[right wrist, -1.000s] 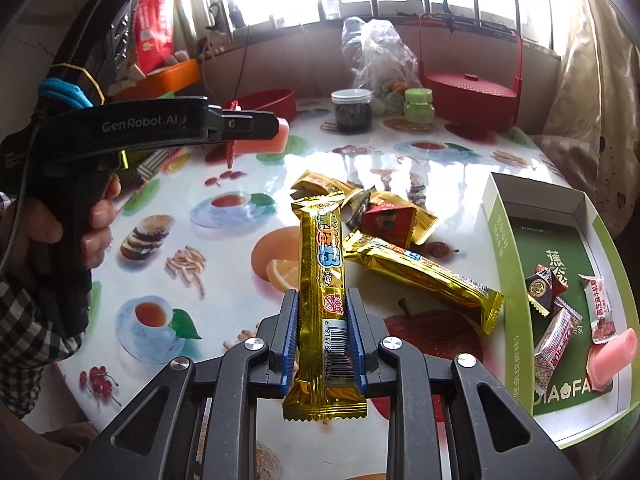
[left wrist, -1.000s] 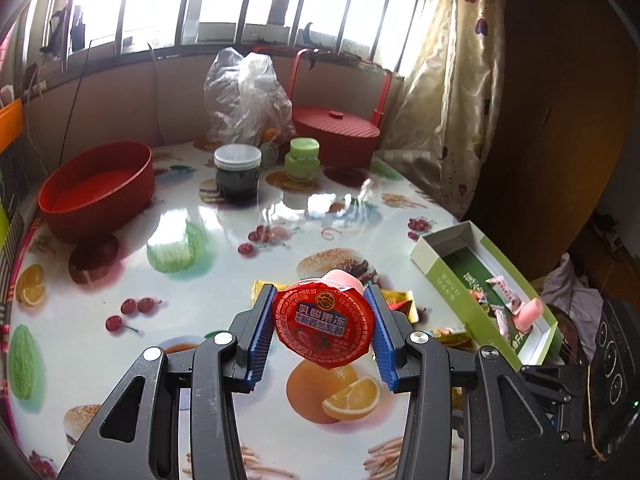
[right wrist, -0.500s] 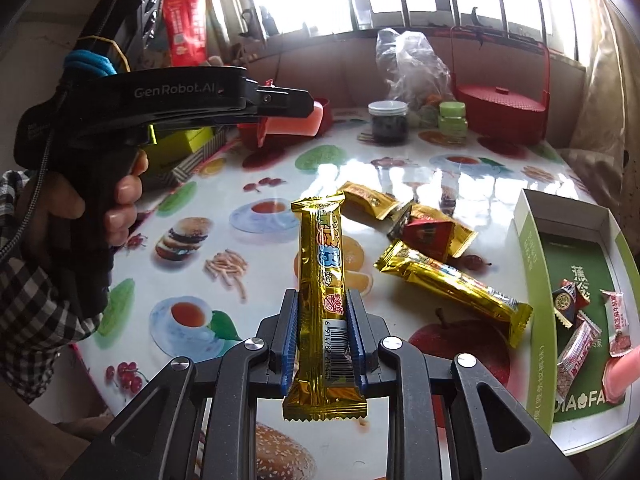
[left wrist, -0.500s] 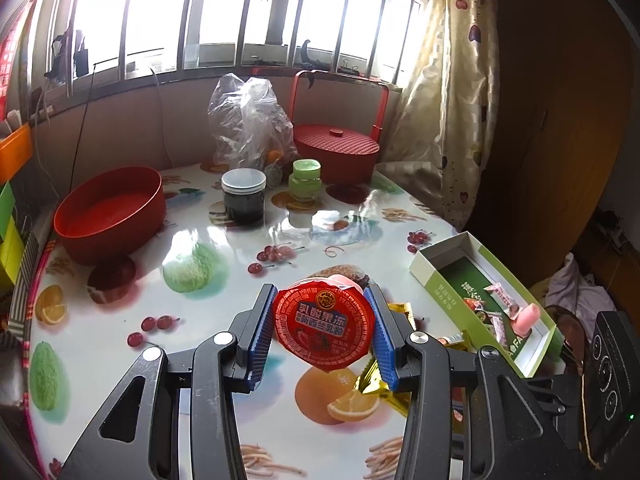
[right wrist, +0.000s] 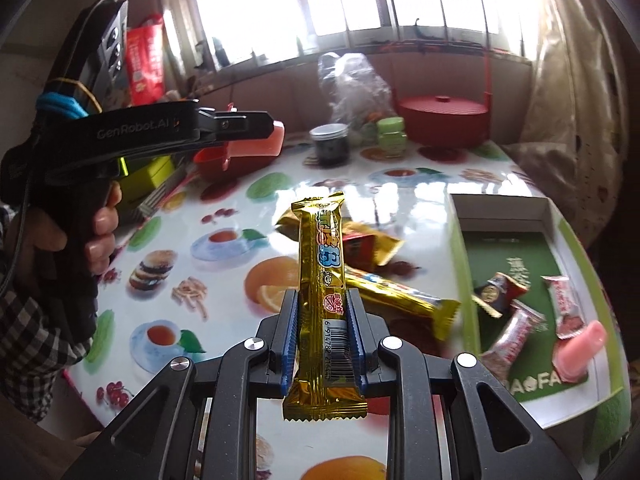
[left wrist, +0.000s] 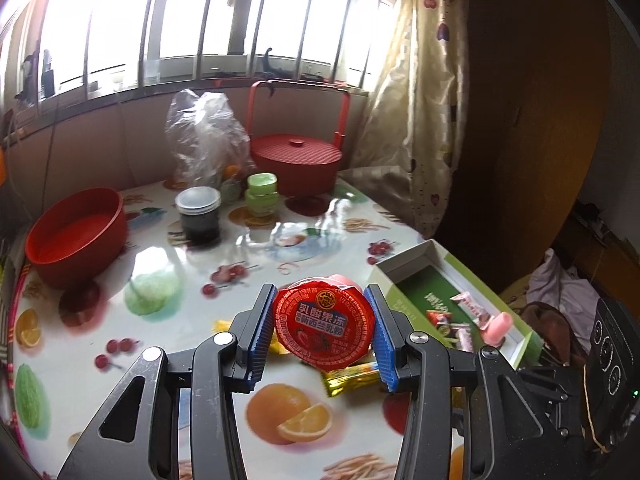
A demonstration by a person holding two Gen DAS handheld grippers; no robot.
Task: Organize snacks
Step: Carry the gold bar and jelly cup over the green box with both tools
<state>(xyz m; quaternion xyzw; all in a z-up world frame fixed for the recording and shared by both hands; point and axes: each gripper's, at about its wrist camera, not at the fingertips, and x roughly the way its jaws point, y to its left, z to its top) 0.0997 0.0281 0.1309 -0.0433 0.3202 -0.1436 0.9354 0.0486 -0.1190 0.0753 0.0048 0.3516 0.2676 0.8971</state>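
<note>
Right now your left gripper [left wrist: 323, 334] is clamped partway on the jelly cup [left wrist: 324, 330], blue pads against its rim sides, foil lid facing the camera, cup held above the table [left wrist: 168, 320]. Likely light, thin plastic, slick: squeeze the rim, not the foil, and not hard. Your right gripper [right wrist: 323, 338] is nearly closed on the gold snack bar [right wrist: 323, 280], gripped low near the barcode, the bar standing upright above the loose wrappers [right wrist: 376, 244]. Crinkly wrapper, probably brittle inside; a mid-length hold would wobble less. Both grippers tilt downward over the table. The green box [right wrist: 460, 240], at right, already holds small candies [right wrist: 516, 328]; probably your drop spot.
</note>
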